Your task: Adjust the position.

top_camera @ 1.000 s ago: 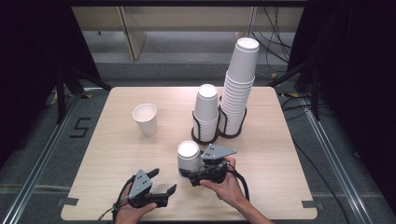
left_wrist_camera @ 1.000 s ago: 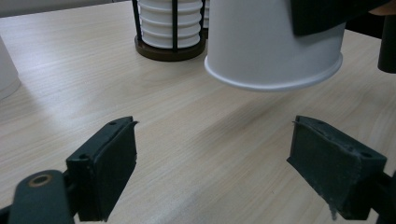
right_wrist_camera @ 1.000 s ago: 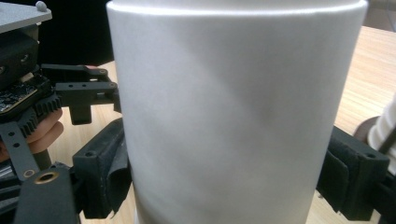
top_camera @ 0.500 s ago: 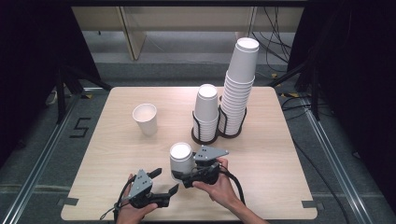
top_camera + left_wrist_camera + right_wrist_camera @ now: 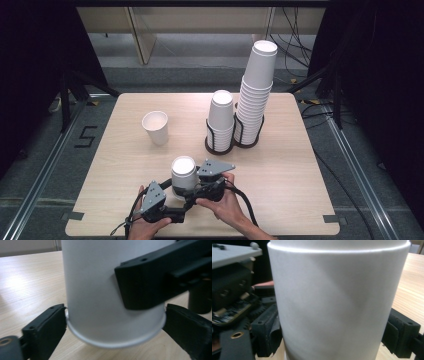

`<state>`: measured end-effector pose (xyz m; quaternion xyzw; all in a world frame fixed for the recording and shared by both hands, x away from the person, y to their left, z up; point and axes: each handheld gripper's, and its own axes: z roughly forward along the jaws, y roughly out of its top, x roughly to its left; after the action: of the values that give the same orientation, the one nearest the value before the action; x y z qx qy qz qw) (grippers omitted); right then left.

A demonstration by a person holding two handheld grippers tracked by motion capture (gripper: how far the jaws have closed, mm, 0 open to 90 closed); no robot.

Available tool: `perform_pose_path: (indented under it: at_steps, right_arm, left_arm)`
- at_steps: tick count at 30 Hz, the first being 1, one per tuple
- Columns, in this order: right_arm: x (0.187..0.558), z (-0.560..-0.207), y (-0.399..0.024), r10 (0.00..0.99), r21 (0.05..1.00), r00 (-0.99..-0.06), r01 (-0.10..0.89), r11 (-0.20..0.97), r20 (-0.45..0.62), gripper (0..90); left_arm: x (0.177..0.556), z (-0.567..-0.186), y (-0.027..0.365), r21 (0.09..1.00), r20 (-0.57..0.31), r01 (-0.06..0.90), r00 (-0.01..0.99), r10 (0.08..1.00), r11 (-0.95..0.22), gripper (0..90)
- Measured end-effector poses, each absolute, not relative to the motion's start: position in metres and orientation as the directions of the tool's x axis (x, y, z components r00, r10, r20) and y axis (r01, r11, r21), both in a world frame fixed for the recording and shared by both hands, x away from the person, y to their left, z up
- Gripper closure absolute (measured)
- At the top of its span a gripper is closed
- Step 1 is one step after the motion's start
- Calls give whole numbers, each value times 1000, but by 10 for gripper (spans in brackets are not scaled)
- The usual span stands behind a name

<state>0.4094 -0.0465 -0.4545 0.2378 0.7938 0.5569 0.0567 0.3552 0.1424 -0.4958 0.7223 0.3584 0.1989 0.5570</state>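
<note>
one wooden table [image 5: 280,165], grey floor [image 5: 45,160], dark room

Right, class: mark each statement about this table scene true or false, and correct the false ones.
1. The right tool grips a white paper cup. True.
2. That cup is held rim up. False: its rim faces down.
3. The taller cup stack stands right of the shorter cup stack. True.
4. The lone cup lies on its side. False: it stands upright, mouth up.
</note>
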Motion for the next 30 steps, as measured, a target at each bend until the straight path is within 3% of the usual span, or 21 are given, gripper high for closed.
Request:
perform_pose_path:
  at_steps: [16, 30]
  right_arm:
    - [401, -450, -34, 426, 910, -884, 322, 261, 191, 158]
    - [403, -426, -50, 388, 905, -909, 288, 313, 155, 157]
  left_arm:
    - [354, -494, 143, 956, -100, 273, 653, 750, -110, 23]
    - [352, -490, 144, 937, 13, 238, 709, 705, -257, 72]
